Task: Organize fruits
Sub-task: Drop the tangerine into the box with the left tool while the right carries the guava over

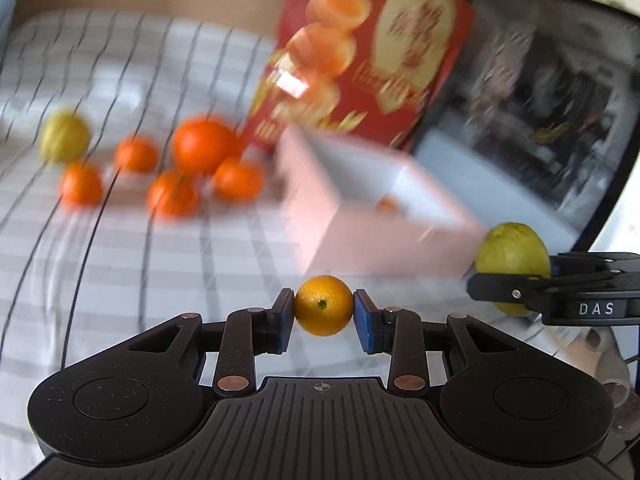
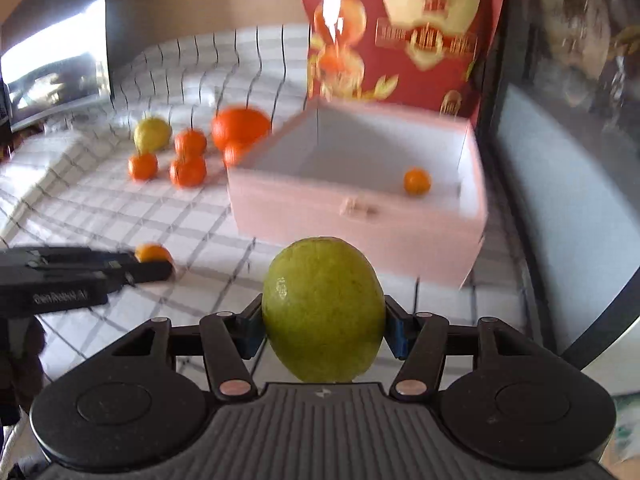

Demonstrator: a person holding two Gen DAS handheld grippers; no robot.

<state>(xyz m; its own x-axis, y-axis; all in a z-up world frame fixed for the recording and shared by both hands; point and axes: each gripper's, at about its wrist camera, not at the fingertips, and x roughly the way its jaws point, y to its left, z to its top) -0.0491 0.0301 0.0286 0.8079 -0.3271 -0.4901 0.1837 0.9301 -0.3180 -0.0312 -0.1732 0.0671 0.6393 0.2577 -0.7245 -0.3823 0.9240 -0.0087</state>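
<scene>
The left gripper [image 1: 324, 312] pinches a small orange [image 1: 324, 305] between its blue pads at lower centre of the left wrist view, its stem end facing the camera. The right gripper [image 2: 323, 320] pinches a green fruit [image 2: 323, 309] at lower centre of the right wrist view; the fruit is egg-shaped, its long axis upright, and its bottom is hidden behind the gripper body.

In the left view the right gripper enters from the right edge, cut off, with the white letters "DAS" on its side; the green fruit [image 1: 514, 256] shows in its fingers, partly covered. In the right view the left gripper [image 2: 154, 264] enters from the left edge; the white lettering on it is too blurred to read, and only the top of its orange [image 2: 153, 253] shows.

A pink box [image 2: 360, 220] stands open right of centre on the checked cloth [image 2: 160, 220], with one small orange [image 2: 417, 181] inside near its right wall. A red bag [image 2: 404, 28] printed with oranges and gold characters, smeared beyond reading, stands behind the box. In the upper left of the right view, loose on the cloth, lie a yellow fruit [image 2: 152, 134], a big orange [image 2: 240, 126] and several mandarins [image 2: 187, 170], one half hidden by the box corner. The whole background is motion-blurred in both views.
</scene>
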